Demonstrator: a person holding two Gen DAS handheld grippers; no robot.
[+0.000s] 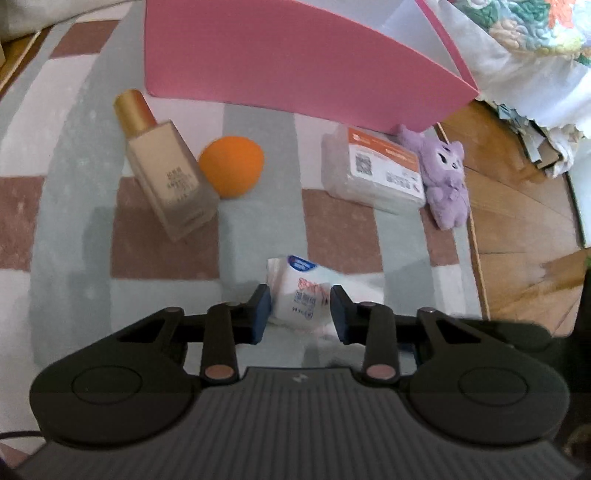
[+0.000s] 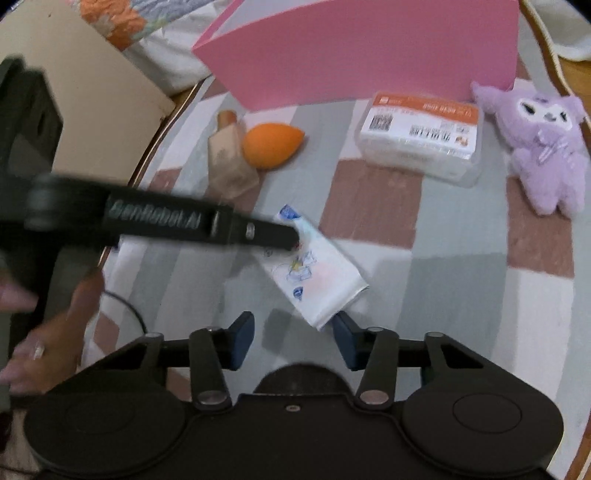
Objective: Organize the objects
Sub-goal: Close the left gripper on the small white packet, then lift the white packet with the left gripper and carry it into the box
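Note:
A white tissue pack (image 1: 301, 291) (image 2: 317, 273) with blue and red print lies on a checked cloth. My left gripper (image 1: 300, 314) is open, its blue pads on either side of the pack's near end; whether they touch it I cannot tell. It shows from the side in the right wrist view (image 2: 291, 236), at the pack's far end. My right gripper (image 2: 293, 338) is open and empty, just short of the pack's near corner. Beyond lie a beige bottle (image 1: 162, 166) (image 2: 227, 158), an orange sponge (image 1: 232, 166) (image 2: 271, 146), a clear box with an orange label (image 1: 373, 170) (image 2: 421, 136), and a purple plush (image 1: 445, 177) (image 2: 543, 144).
A pink open box (image 1: 295, 62) (image 2: 369, 48) stands at the back of the checked cloth (image 1: 74, 229) (image 2: 461, 295). Wooden floor (image 1: 517, 221) lies right of the cloth. Flowered fabric (image 1: 524, 33) is at the back. A hand (image 2: 44, 332) holds the left gripper's handle.

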